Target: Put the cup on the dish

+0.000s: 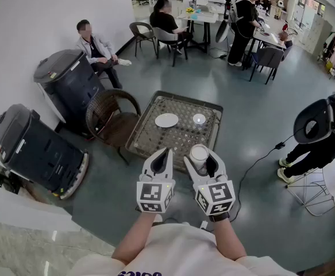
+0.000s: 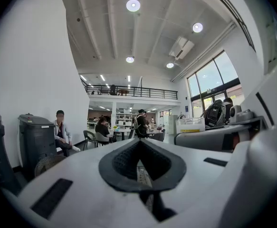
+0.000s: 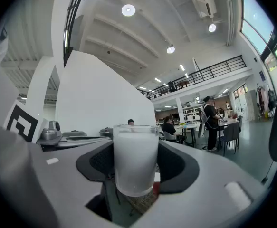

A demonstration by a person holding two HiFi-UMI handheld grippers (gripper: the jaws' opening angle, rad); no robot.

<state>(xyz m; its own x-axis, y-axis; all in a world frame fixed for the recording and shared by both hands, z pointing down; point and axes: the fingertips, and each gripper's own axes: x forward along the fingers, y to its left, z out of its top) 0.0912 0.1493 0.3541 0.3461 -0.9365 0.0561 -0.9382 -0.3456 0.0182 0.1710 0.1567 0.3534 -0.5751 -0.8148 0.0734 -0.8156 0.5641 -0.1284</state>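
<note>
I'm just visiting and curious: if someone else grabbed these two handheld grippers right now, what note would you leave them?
Left gripper: shut, empty.
Right gripper: shut on the cup, held upright by the table's near edge.
Dish: bare, on the table, beside a small round white item.
Done: cup in grip.
Left: carry it over, set it on the dish, release.

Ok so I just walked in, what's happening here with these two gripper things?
A person holds a two-jaw gripper in each hand, facing a low table. The right gripper has its jaws closed on a frosted white cup, held upright in the air at the table's near edge. The left gripper is shut and empty. The white dish lies on the table with nothing on it, beside a smaller round item. The cup is not on the dish yet.
</note>
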